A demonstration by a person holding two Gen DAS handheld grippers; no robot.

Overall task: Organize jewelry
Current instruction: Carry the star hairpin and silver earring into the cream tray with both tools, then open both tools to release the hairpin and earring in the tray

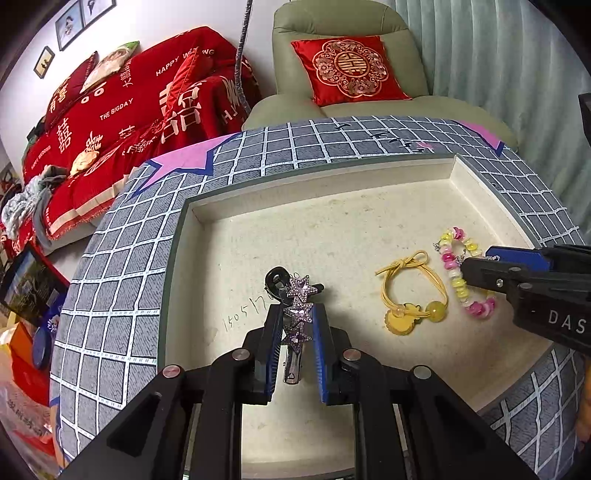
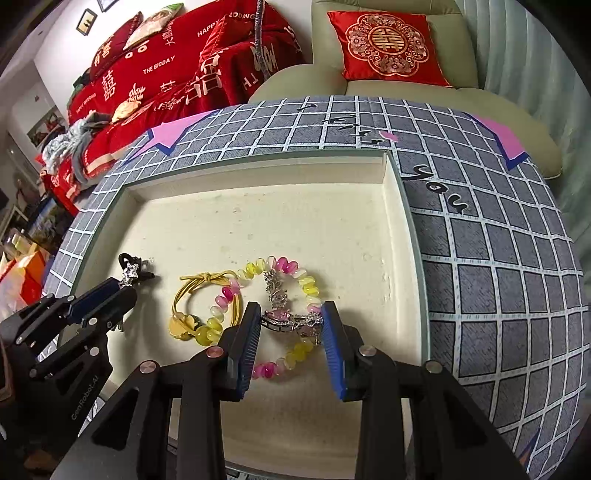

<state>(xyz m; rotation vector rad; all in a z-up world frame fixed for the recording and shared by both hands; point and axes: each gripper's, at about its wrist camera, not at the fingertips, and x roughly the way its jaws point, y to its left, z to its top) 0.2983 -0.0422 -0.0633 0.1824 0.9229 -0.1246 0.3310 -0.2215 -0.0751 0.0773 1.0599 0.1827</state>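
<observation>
1. A cream tray (image 1: 236, 258) is set on a grid-patterned cloth (image 1: 110, 280).
2. A star hair clip (image 1: 297, 314) is gripped between the narrowed jaws of the left gripper (image 1: 295, 314), low over the tray floor.
3. A silver brooch (image 2: 286, 317) is clamped by the right gripper (image 2: 291, 317), over a pink-and-yellow bead bracelet (image 2: 291, 360).
4. A yellow hair tie (image 2: 188, 306) is seen between the two grippers, touching the bracelet.

A home living room is indicated: red-covered sofa (image 1: 122, 110), green armchair (image 1: 343, 70), framed pictures (image 1: 70, 22), curtain (image 1: 498, 74).
</observation>
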